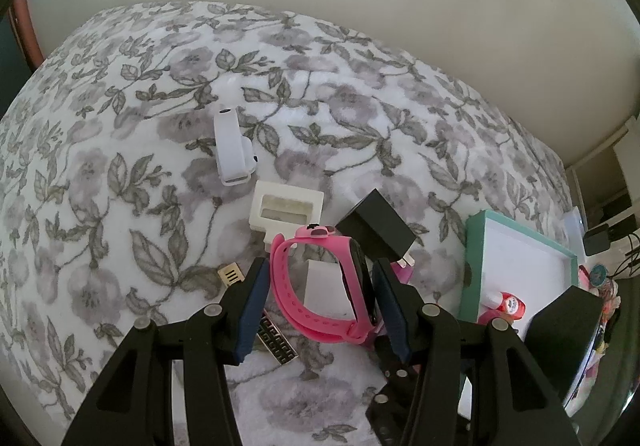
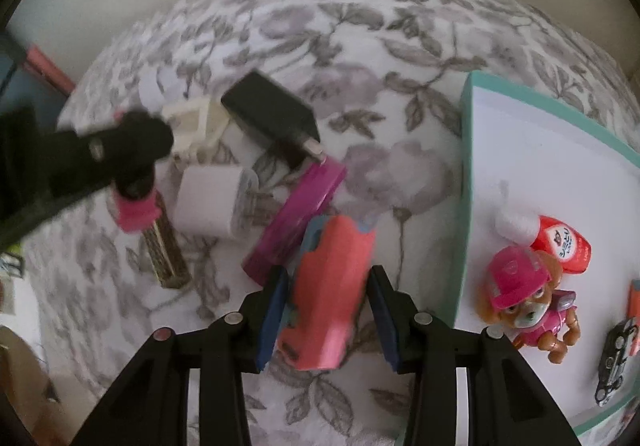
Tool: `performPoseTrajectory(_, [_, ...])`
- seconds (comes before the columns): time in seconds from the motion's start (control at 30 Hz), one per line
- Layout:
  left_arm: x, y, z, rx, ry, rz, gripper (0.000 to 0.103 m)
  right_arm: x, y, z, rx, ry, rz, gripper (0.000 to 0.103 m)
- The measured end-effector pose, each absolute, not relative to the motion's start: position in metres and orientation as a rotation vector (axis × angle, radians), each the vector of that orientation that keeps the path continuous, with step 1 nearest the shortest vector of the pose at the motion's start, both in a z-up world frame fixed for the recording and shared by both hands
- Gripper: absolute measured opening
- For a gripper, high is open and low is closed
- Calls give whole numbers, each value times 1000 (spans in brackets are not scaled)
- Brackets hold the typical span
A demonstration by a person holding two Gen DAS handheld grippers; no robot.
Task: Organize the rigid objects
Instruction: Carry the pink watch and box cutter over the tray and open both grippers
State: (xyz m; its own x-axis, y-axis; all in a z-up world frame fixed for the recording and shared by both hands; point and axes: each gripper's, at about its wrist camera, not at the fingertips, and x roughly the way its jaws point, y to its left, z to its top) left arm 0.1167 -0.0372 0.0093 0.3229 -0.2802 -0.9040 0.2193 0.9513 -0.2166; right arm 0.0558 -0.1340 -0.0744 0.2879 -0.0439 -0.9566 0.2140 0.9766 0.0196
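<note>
Pink silicone watch on floral bed: light, strap floppy (rigid at the case), framed by parted left tool. Right tool parted around coral toy.

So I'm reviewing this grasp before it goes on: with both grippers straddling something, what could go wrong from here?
The left gripper straddles the pink watch, whose soft looped strap may fold or twist out when squeezed. The right gripper straddles a coral-pink toy piece; its far end is notched, so the grip could be uneven. The black charger and white charger lie close and may get knocked.
</note>
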Motion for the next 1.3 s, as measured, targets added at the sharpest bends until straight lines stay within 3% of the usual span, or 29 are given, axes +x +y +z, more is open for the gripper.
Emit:
performPoseTrajectory(0.33, [113, -38, 16, -52, 1176, -318, 55, 42, -147, -64, 208, 1239, -168, 40])
performPoseTrajectory(0.7, [105, -56, 37, -51, 1130, -355, 55, 18, -193, -11, 338, 1093, -211, 39])
performPoseTrajectory(1.3, [41, -205, 60, 91, 1073, -697, 55, -68, -361, -18, 583, 1041, -712, 39])
